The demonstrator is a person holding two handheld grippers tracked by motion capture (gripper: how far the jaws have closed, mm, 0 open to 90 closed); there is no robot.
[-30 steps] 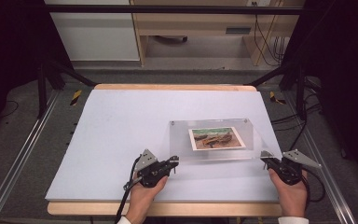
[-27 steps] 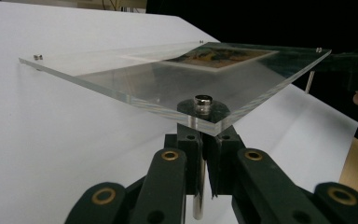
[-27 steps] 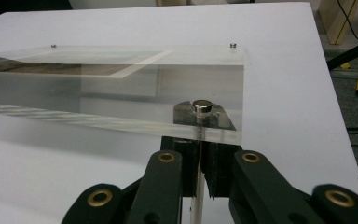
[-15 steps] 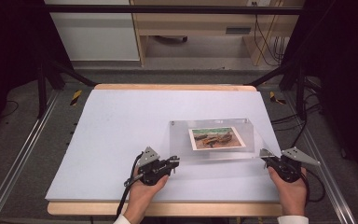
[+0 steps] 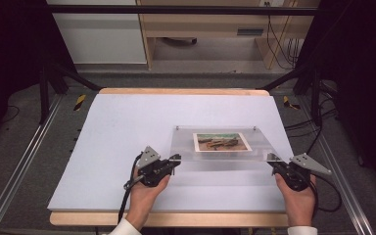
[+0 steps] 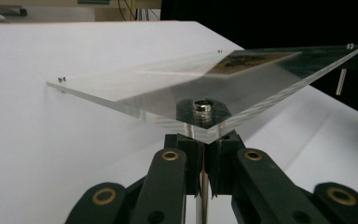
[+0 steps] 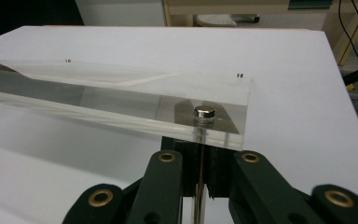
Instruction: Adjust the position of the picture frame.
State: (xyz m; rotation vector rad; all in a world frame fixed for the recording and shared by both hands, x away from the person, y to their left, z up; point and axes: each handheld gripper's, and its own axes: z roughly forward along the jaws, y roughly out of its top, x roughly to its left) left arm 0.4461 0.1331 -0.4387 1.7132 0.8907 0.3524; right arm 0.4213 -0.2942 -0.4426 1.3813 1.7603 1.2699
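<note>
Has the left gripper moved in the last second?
Yes. The left gripper shifted toward the table's far edge, now gripping the clear frame's near-left corner.

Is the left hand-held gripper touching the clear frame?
Touching. In the left gripper view, the left hand-held gripper is shut on the post under the clear frame, at its near corner.

Both forearms come in over the near edge of the table [image 5: 103, 127]. The left gripper [image 5: 175, 158] points to the right with its jaws pressed together. The right gripper [image 5: 272, 161], near the right edge, points to the left, its jaws also closed.
</note>
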